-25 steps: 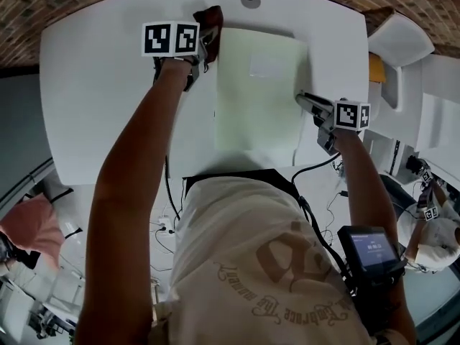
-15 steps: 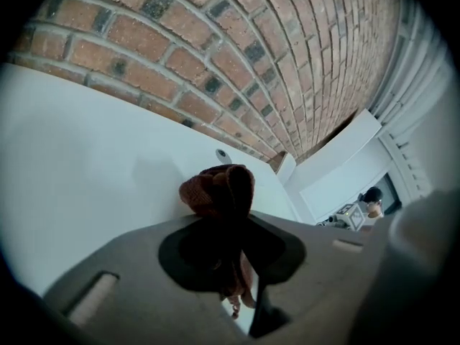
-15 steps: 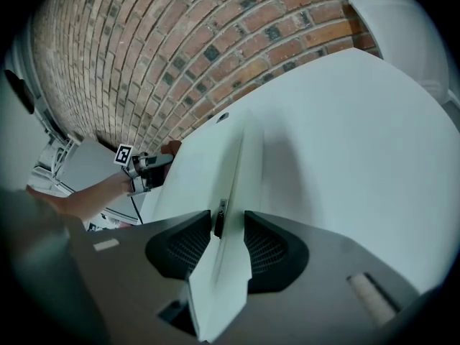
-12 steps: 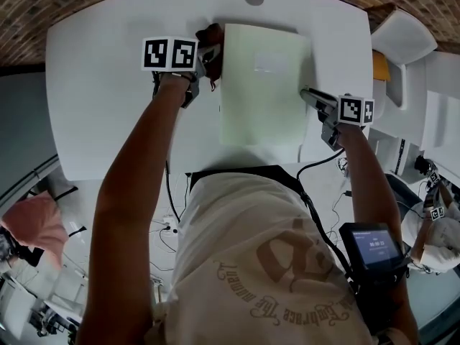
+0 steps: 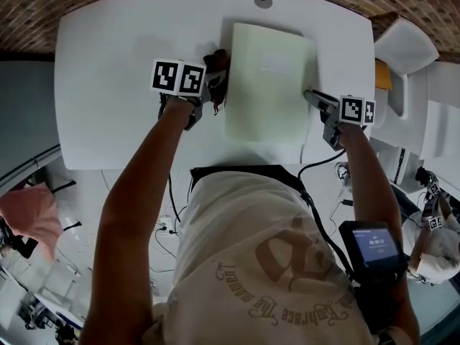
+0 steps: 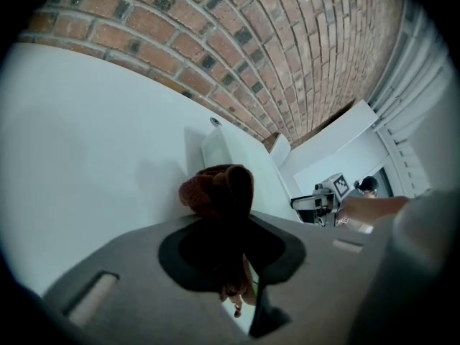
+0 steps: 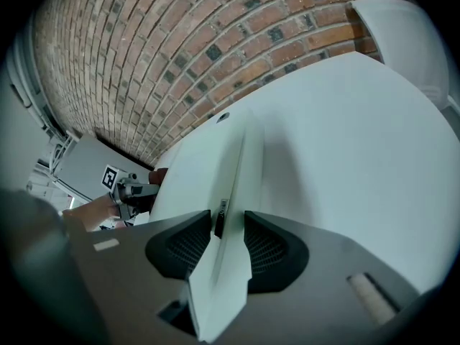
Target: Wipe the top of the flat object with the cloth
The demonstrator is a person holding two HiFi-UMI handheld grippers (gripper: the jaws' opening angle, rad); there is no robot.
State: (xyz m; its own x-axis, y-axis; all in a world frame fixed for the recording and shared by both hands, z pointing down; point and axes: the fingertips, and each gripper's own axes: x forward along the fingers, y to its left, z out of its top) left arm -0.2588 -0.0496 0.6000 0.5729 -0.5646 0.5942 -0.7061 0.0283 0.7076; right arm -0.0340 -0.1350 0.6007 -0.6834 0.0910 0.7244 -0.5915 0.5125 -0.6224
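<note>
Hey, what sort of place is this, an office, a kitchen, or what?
Probably an office or lab workspace: a white rounded table with a round cable port, a red brick wall behind it, and loose black cables on the floor.

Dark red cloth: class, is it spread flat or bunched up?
Bunched: the dark red cloth bulges as a rounded wad from the left gripper.
</note>
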